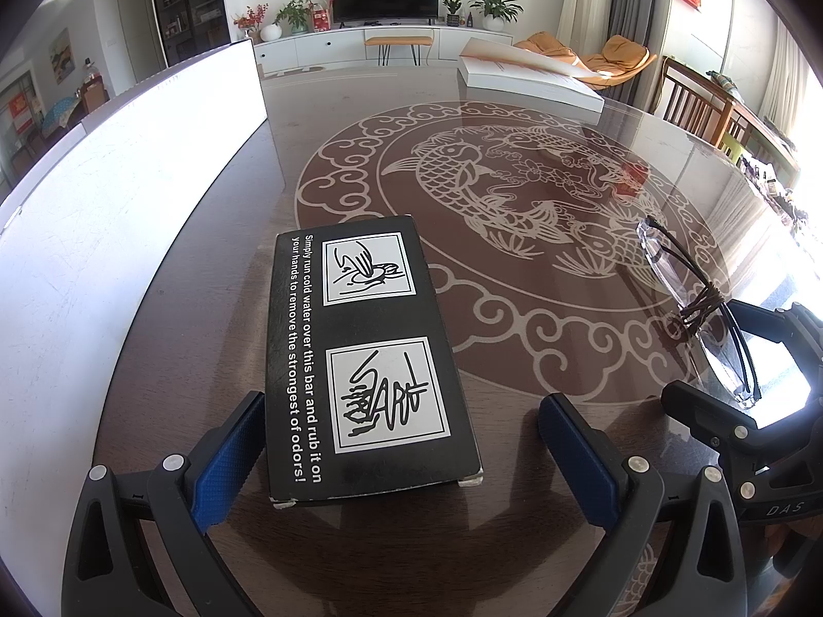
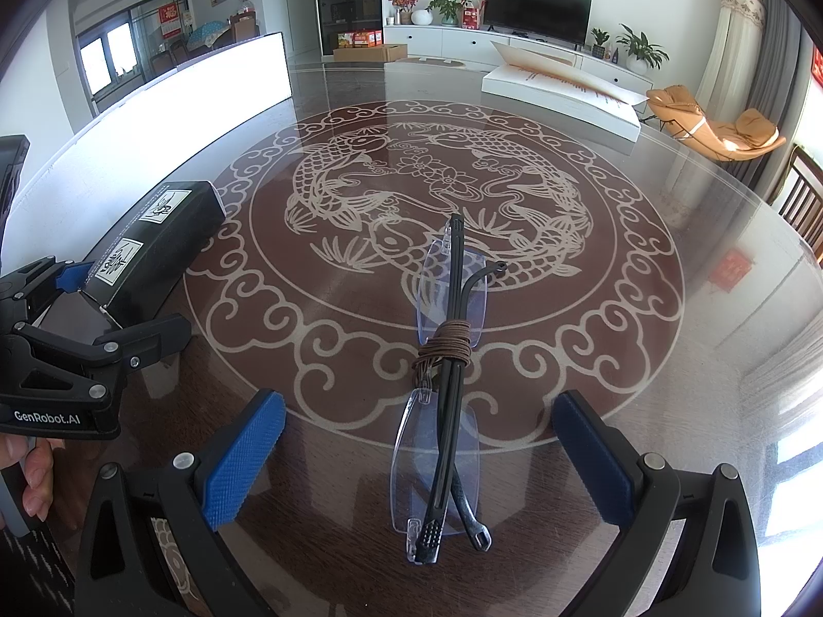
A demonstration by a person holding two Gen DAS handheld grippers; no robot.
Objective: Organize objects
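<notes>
I have my left gripper (image 1: 401, 455) spread wide around the near end of the black box (image 1: 368, 355), which lies between its fingers. My right gripper (image 2: 419, 455) is equally wide astride the folded glasses (image 2: 447, 385). I judge both grasps pending; next I close. Only the right view shows the glasses whole.

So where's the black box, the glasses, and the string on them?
Box (image 1: 360, 355), left wrist view: middle of its printed top.
Glasses (image 2: 437, 468), right wrist view: near lens.
String (image 2: 446, 342), right wrist view: the brown coil round the arms.
</notes>
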